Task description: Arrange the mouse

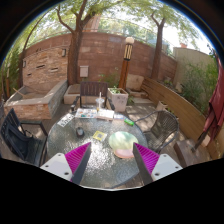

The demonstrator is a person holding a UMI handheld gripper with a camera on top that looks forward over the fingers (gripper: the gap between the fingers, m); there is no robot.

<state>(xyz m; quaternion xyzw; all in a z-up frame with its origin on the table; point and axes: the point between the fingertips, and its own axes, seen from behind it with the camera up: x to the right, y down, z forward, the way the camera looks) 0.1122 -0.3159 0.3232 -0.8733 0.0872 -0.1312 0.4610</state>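
Tongs (113,160) are hanging above the near rim of a round glass surface (100,170), fingers standing apart with nothing between them; pink pads (78,157) are facing inward across an empty gap.

Just ahead of the tongs, slightly toward the right finger, a pale rounded thing (122,143) is lying on the surface — possibly the mouse, though the view is too poor to be sure. If so, it is sitting forward and a little right of the gap's centre line, not yet between the fingers. Its long axis is not readable.

The coming move looks to be turning on that offset: tongs would be needing to go down and forward, nudged right, so the fingers straddle it.

Beyond it, small flat items (90,130) are lying near mid-surface, kinds unclear. Chairs (24,135) are ringing the surface. Further back, a planter (118,97) is standing on the patio, then a brick wall (100,55) and trees (78,30) behind.
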